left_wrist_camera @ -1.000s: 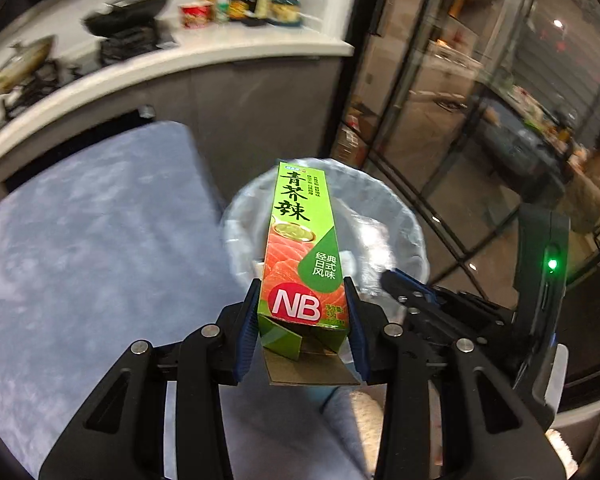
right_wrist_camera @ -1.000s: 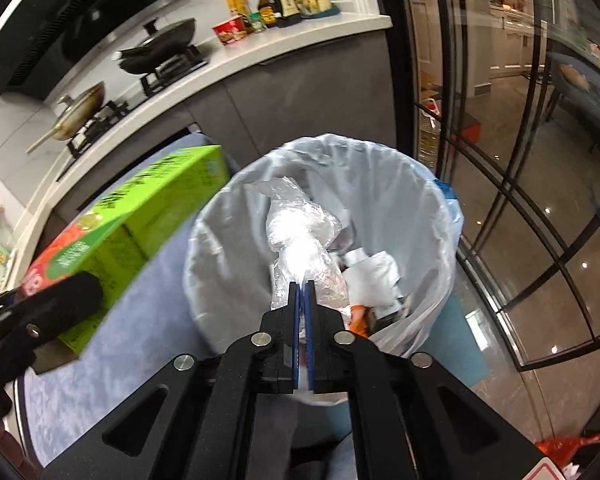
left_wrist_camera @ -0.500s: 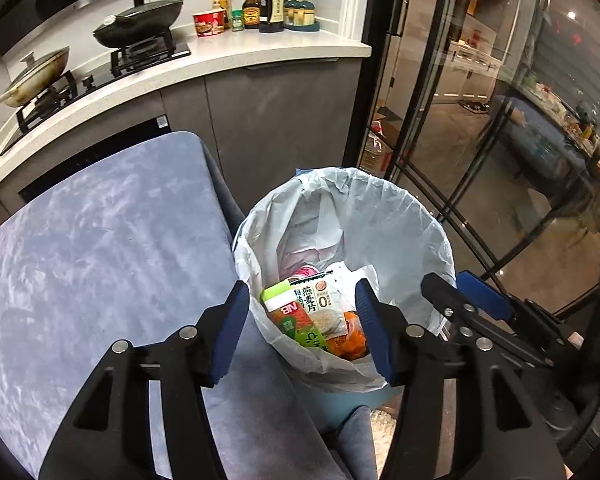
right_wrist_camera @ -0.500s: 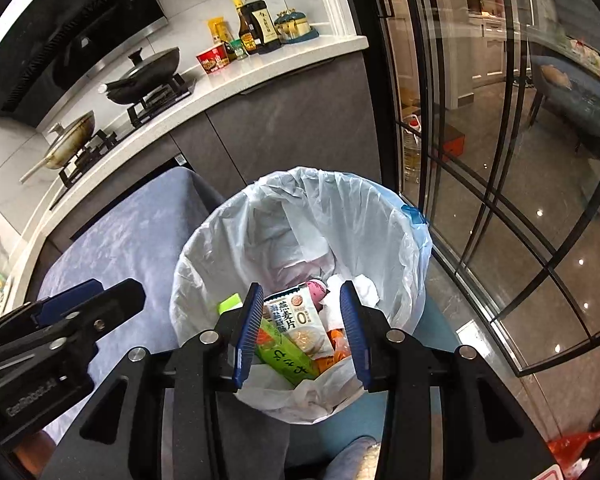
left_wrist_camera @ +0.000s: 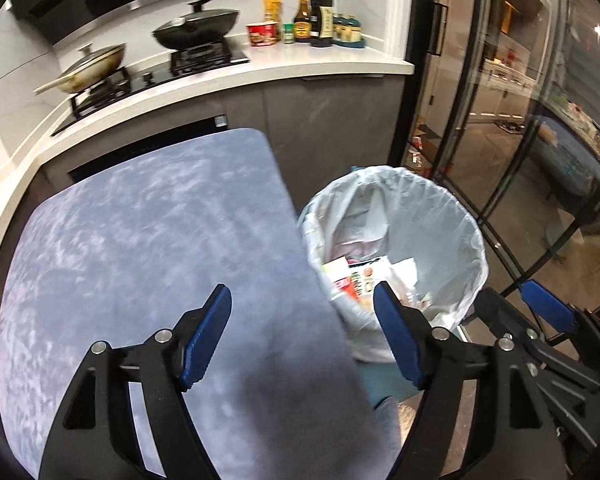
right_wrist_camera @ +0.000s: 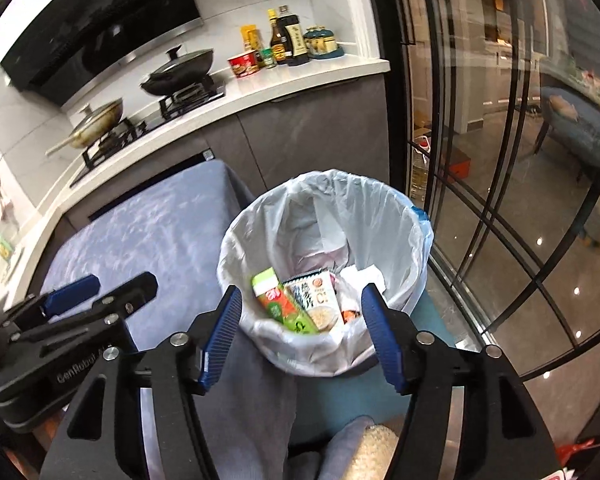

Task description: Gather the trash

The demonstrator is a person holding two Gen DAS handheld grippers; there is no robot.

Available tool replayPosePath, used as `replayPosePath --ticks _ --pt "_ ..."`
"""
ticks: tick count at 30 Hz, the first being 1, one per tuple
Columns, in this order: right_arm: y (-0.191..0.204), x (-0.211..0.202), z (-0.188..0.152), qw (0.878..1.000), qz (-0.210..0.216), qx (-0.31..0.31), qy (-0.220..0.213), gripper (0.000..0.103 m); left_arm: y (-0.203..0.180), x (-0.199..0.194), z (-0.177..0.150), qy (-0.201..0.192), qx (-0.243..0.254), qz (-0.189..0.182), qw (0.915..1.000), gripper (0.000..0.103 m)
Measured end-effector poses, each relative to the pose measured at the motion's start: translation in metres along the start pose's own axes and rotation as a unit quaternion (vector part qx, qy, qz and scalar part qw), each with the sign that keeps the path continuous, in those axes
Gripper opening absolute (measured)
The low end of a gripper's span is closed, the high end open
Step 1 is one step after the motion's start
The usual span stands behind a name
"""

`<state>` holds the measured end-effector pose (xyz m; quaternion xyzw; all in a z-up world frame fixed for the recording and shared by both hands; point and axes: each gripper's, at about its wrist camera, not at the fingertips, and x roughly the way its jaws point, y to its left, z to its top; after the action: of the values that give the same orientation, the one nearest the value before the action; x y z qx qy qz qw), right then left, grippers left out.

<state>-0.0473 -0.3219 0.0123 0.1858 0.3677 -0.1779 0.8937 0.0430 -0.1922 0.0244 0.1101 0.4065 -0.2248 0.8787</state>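
Both drops complete, by the look of it; next sweep best begun with jaws kept wide and lifted clear of the liner rim.

Left gripper: jaws just opened wider, nothing between them, above the edge of the blue-grey table.

Right gripper: jaws likewise just opened, empty, over the bin.

Lined trash bin, just beside the table: green wasabi box lying tilted, touching an oatmeal packet, among white wrappers and crumpled paper.
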Motion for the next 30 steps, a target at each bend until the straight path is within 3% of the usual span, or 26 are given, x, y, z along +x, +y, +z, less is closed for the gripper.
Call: replayPosePath --ticks 12,16,26,30 --pt "0.029 -0.018 -0.025 1.0 0.001 -0.028 0.012 0.076 0.04 -0.033 -0.033 -0.009 -0.018 0.038 0.9991 0.083" --pt "0.033 -0.023 -0.032 0.999 -0.006 -0.033 0.012 0.083 0.044 -0.038 -0.042 -0.009 -0.018 0.04 0.999 0.084" --pt "0.029 -0.028 -0.046 0.999 -0.024 -0.032 0.022 0.085 0.045 -0.042 -0.059 -0.003 -0.023 0.043 0.9988 0.09" --pt "0.025 -0.029 -0.052 0.999 -0.027 -0.028 0.026 0.091 0.044 -0.041 -0.066 0.003 -0.026 0.047 0.9986 0.091"
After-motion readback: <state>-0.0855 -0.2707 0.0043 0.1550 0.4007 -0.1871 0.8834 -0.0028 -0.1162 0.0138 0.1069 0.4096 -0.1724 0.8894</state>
